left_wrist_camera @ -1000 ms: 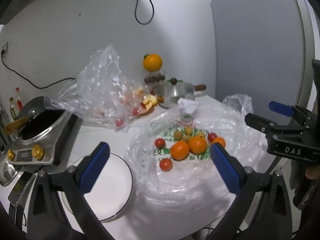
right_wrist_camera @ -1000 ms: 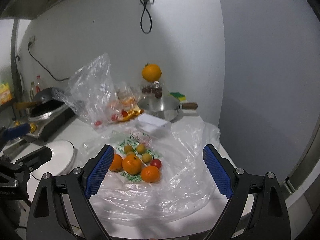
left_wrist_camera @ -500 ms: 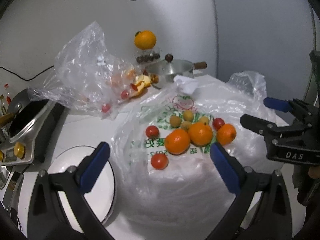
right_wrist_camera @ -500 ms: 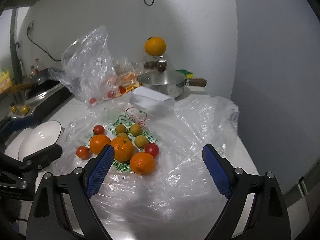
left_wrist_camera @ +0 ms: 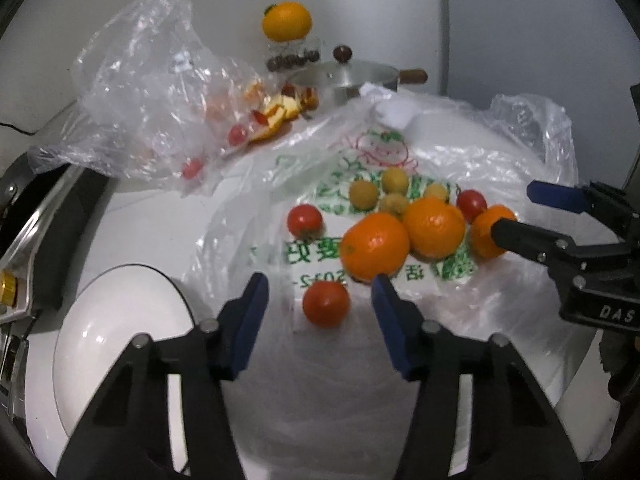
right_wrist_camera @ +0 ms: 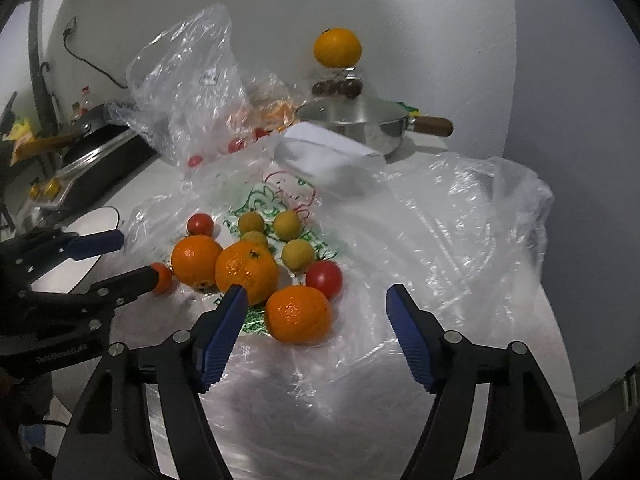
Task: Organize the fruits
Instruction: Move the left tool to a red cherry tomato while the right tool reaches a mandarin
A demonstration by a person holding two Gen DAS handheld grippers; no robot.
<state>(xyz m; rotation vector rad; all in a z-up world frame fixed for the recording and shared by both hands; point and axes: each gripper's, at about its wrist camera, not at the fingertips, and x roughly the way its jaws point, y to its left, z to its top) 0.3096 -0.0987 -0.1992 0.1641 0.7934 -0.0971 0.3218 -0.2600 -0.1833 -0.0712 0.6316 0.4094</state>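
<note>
Both tools dropped closer, jaws just narrowing yet unclenched: left tool (left_wrist_camera: pixel 320 292) brackets a soft tomato (left_wrist_camera: pixel 326 304), right tool (right_wrist_camera: pixel 316 308) a firm orange (right_wrist_camera: pixel 298 314); I'd pinch their midlines gently.

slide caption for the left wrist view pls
Left gripper closing around a small tomato on the printed plastic bag, oranges just beyond.

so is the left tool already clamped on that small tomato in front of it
No, the small tomato sits on the plastic bag between the pads of the left tool, with a clear gap on each side.
</note>
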